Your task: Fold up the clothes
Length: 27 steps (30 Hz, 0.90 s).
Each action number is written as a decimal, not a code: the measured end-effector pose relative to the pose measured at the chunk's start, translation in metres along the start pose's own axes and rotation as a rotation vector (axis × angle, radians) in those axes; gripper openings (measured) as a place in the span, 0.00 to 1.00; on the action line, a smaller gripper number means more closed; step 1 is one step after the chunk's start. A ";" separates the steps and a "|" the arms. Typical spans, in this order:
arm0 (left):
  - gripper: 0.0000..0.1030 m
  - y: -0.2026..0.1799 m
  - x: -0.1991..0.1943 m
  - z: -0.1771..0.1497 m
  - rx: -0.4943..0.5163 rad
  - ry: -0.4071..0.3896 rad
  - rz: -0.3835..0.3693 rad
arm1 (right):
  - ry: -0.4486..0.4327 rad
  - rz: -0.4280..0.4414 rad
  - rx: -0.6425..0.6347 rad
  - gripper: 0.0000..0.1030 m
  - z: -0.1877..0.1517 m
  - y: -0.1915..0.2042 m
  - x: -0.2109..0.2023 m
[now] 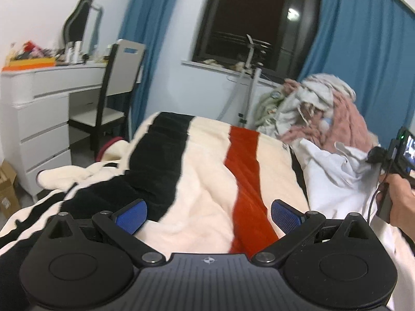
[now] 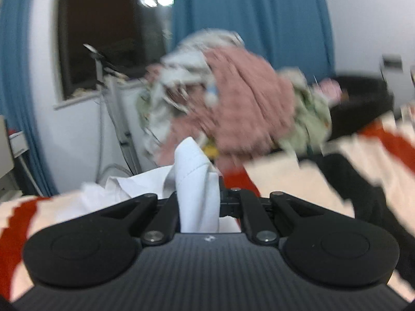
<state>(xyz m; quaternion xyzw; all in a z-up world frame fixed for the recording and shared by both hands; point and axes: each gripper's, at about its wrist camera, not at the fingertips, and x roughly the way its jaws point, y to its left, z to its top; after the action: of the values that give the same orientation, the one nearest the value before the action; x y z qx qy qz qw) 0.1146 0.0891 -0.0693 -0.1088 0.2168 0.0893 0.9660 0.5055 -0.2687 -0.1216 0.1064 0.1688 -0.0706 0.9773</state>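
A white garment (image 1: 334, 178) lies crumpled at the right side of the bed, and a hand with the right gripper's body (image 1: 396, 160) lifts part of it. In the blurred right wrist view my right gripper (image 2: 198, 194) is shut on a fold of this white garment (image 2: 197, 181), which stands up between the jaws. My left gripper (image 1: 207, 215) is open, its blue pads (image 1: 131, 217) spread over the cream blanket (image 1: 197, 181) with black and red stripes, holding nothing. A heap of pink, grey and green clothes (image 1: 319, 111) sits beyond the white garment.
A white dresser (image 1: 44, 119) with clutter and a mirror stands at the left with a dark chair (image 1: 109, 98) beside it. A dark window (image 1: 254, 18) and blue curtains (image 1: 363, 39) are behind. A metal stand (image 1: 249, 83) rises past the bed's far edge.
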 end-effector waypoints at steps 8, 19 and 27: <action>1.00 -0.019 0.031 -0.011 0.078 0.046 -0.021 | 0.158 0.056 0.067 0.51 -0.036 -0.029 0.038; 1.00 -0.011 0.013 0.000 0.047 -0.002 -0.054 | 0.212 0.088 0.003 0.83 -0.010 -0.036 -0.042; 1.00 -0.006 -0.005 0.001 0.003 0.107 -0.158 | 0.174 0.209 -0.013 0.83 0.000 -0.041 -0.177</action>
<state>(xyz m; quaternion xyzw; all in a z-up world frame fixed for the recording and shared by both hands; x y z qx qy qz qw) 0.1115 0.0831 -0.0650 -0.1288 0.2589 0.0065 0.9573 0.3333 -0.2899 -0.0676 0.1230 0.2412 0.0422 0.9617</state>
